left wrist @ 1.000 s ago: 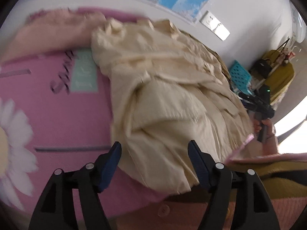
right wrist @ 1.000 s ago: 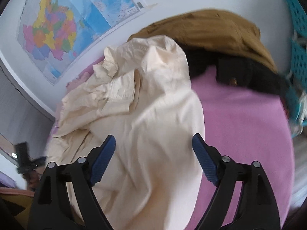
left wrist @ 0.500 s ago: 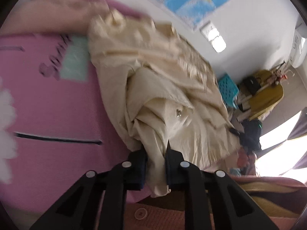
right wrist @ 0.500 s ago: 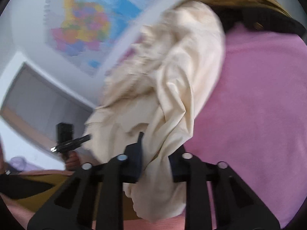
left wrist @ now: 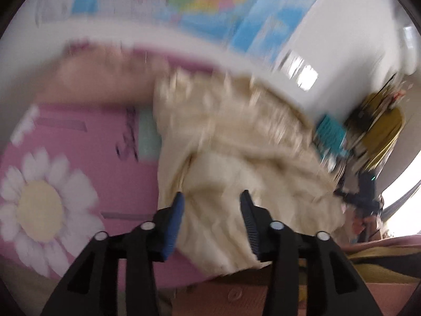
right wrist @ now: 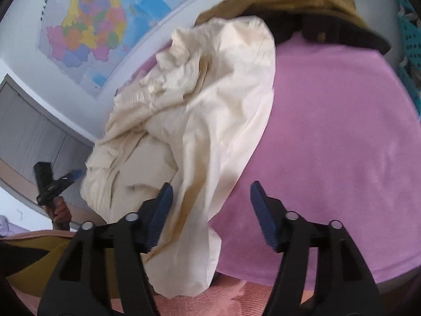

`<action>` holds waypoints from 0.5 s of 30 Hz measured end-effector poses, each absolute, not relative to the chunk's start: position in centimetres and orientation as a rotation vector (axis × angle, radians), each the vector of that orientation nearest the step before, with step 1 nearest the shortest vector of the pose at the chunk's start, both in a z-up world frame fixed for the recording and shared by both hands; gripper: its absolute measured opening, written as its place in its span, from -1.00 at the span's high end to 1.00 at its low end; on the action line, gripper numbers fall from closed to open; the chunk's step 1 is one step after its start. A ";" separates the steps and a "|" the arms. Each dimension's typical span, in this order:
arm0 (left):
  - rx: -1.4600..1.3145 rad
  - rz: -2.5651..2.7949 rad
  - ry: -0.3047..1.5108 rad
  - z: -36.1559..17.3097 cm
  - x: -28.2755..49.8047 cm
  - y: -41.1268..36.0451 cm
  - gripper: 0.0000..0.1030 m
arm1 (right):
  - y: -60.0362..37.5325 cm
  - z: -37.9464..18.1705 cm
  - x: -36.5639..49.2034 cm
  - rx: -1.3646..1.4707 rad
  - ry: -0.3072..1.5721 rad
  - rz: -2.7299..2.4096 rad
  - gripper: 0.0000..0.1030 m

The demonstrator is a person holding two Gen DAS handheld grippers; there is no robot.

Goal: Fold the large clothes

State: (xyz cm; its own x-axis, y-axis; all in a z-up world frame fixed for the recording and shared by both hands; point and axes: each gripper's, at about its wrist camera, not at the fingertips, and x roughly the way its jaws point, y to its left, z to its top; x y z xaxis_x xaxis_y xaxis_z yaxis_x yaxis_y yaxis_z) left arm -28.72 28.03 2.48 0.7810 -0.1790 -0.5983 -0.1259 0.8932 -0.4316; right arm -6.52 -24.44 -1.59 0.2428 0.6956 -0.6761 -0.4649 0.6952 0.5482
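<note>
Both grippers opening, nothing pinched: left gripper [left wrist: 213,220] fingers straddle the cream garment [left wrist: 236,142], right gripper [right wrist: 210,210] has its hem between spread fingers. Garment lies bunched mid-bed, pink sheet [right wrist: 342,131] right. Folding barely started by my read. Sheet lettering [left wrist: 129,137] too blurred; wall map [right wrist: 86,29] text unreadable.

A crumpled garment [right wrist: 210,121] is lying on the bedspread [right wrist: 336,142], a jacket [right wrist: 297,2] is lying behind it, and a wall map [right wrist: 100,18] is hanging beyond.
</note>
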 end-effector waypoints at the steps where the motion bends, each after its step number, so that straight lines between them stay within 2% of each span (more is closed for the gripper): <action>1: -0.463 -0.024 0.641 3.5 -29.3 28.3 0.03 | -24.7 -0.4 -6.4 0.226 1.017 0.778 -0.30; 6: -0.350 -0.026 0.634 5.2 -25.8 26.7 0.02 | -22.0 3.1 -3.9 0.121 0.868 0.756 -0.29; 9: -0.222 -0.098 0.683 4.7 -20.7 22.9 0.02 | -18.6 3.1 -0.5 0.086 0.862 0.740 -0.18; 15: -0.045 -0.287 0.778 3.0 -12.2 15.1 0.02 | -13.8 1.1 5.4 -0.042 0.900 0.662 -0.17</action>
State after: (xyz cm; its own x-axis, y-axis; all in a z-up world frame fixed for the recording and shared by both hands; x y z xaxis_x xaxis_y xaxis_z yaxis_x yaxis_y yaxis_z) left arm -12.17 15.14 2.96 0.6751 -0.2720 -0.6857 0.2386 0.9601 -0.1459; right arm 5.41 -13.84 1.10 0.4379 0.5157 -0.7364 -0.5496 0.8018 0.2347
